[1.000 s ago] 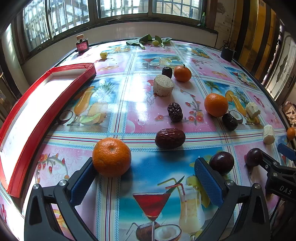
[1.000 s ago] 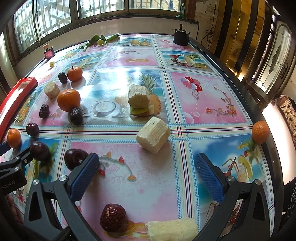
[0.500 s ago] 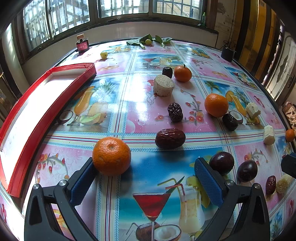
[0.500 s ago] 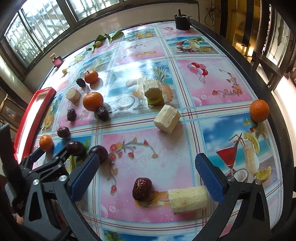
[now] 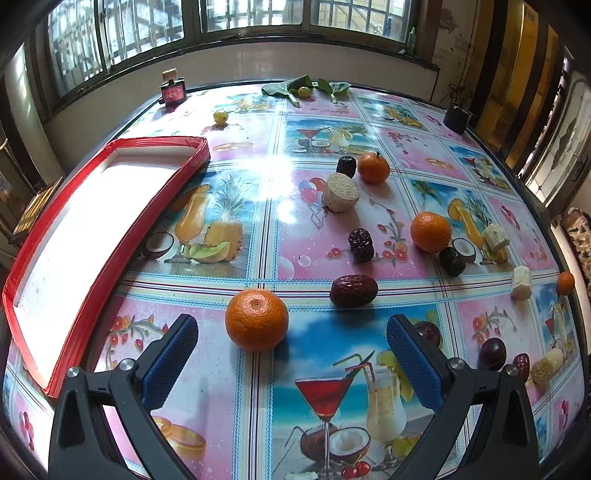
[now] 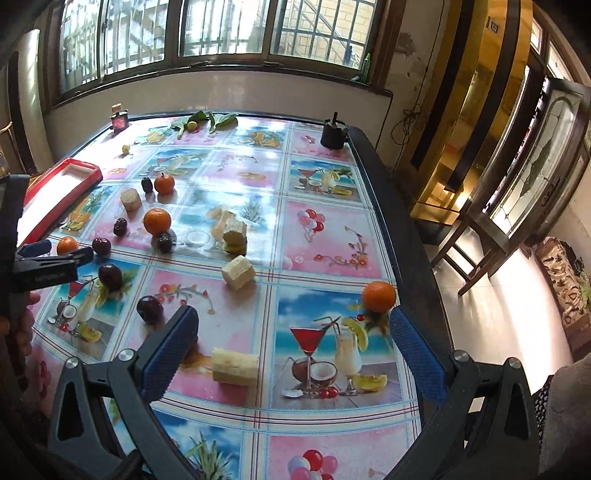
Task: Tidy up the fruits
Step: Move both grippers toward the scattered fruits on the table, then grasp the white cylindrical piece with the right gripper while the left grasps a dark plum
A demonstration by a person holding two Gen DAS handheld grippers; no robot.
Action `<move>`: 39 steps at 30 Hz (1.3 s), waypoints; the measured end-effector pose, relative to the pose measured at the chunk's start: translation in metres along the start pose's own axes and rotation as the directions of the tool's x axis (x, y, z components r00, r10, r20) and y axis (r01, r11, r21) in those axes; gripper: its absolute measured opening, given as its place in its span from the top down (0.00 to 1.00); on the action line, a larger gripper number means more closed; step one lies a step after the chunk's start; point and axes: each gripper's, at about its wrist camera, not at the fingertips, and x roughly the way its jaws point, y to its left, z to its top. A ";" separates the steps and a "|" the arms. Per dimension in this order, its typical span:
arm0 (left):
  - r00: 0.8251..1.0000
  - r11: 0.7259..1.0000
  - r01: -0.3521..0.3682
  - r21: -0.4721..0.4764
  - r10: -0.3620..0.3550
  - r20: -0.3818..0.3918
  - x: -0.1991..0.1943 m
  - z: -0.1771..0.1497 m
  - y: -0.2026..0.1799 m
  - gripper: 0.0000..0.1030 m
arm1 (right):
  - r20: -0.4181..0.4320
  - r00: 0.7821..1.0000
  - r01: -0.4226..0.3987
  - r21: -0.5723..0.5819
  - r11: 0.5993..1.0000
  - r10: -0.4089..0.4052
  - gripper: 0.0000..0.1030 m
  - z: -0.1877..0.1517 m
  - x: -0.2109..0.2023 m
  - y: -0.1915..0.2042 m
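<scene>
Sunlit, fruit-strewn bench (image 5: pixel 258 206): left claw (image 5: pixel 291 354) gapes wide, empty, just short of the nearest orange (image 5: pixel 256 319); right claw (image 6: pixel 291 347) wide too. Next, probably: advance, close, carry it to the red tray (image 5: pixel 110 236).

From my feed I've got a perfume bottle (image 5: pixel 173 89) and a black pot (image 6: pixel 334 136) at the surface's (image 5: pixel 258 184) far edge, plus barred windows (image 6: pixel 221 29) behind.

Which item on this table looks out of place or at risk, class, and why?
One orange sits alone at the table's right edge, far from the other fruit and the red tray; it could roll off. Nothing looks spilled or damaged.
</scene>
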 end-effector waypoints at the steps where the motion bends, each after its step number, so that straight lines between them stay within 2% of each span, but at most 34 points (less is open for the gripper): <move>1: 1.000 1.000 -0.003 0.013 0.003 -0.003 -0.004 0.001 -0.001 0.02 | -0.019 1.000 -0.011 0.000 1.000 0.011 0.00 -0.003 0.003 -0.003; 4: 1.000 1.000 -0.007 0.027 0.007 0.002 -0.017 0.003 0.001 0.02 | -0.037 0.999 -0.010 -0.021 1.000 0.009 0.01 -0.009 0.010 -0.007; 7: 0.999 0.998 -0.036 0.046 0.036 -0.003 -0.024 0.004 0.000 0.05 | -0.066 0.996 -0.065 -0.006 0.998 0.064 0.02 -0.017 0.016 -0.016; 11: 1.000 0.994 -0.001 0.107 0.004 -0.028 -0.026 -0.003 -0.022 0.15 | -0.120 0.974 -0.193 -0.018 0.981 0.190 0.13 -0.022 0.028 -0.005; 12: 0.999 0.992 0.017 0.126 -0.012 -0.042 -0.026 -0.005 -0.030 0.15 | -0.132 0.970 -0.209 -0.031 0.977 0.203 0.16 -0.023 0.032 0.000; 17: 0.997 0.978 0.056 0.203 -0.045 -0.060 -0.026 -0.014 -0.063 0.15 | -0.160 0.954 -0.271 -0.095 0.958 0.254 0.21 -0.027 0.045 0.018; 20: 0.994 0.968 0.096 0.230 -0.081 -0.072 -0.029 -0.016 -0.076 0.14 | -0.200 0.945 -0.287 -0.136 0.948 0.257 0.34 -0.028 0.055 0.024; 22: 0.993 0.960 0.107 0.258 -0.093 -0.066 -0.030 -0.016 -0.088 0.14 | -0.232 0.936 -0.305 -0.157 0.939 0.265 0.50 -0.030 0.060 0.028; 25: 0.993 0.956 0.108 0.273 -0.090 -0.079 -0.024 -0.014 -0.101 0.14 | -0.235 0.931 -0.322 -0.173 0.931 0.278 0.61 -0.030 0.061 0.027; 29: 0.979 0.950 0.186 0.252 -0.158 -0.127 -0.018 -0.011 -0.110 0.14 | -0.237 0.926 -0.337 -0.169 0.926 0.294 0.62 -0.029 0.061 0.024; 32: 0.974 0.940 0.208 0.270 -0.176 -0.140 -0.013 -0.012 -0.121 0.15 | -0.233 0.926 -0.339 -0.170 0.925 0.297 0.62 -0.030 0.061 0.023; 33: 0.975 0.940 0.204 0.275 -0.169 -0.143 -0.010 -0.012 -0.124 0.18 | -0.233 0.925 -0.343 -0.169 0.924 0.300 0.62 -0.030 0.061 0.022; 35: 0.970 0.940 0.212 0.266 -0.171 -0.171 -0.002 -0.011 -0.125 0.31 | -0.232 0.923 -0.348 -0.162 0.923 0.307 0.62 -0.029 0.062 0.021; 36: 0.965 0.941 0.223 0.253 -0.176 -0.194 0.004 -0.011 -0.124 0.45 | -0.231 0.922 -0.350 -0.161 0.923 0.309 0.62 -0.029 0.061 0.021; 38: 0.957 0.944 0.232 0.234 -0.179 -0.228 0.012 -0.012 -0.123 0.59 | -0.232 0.922 -0.350 -0.163 0.922 0.309 0.62 -0.029 0.061 0.021; 39: 0.964 0.943 0.222 0.246 -0.174 -0.203 0.010 -0.013 -0.124 0.59 | -0.232 0.923 -0.349 -0.163 0.923 0.308 0.62 -0.029 0.061 0.021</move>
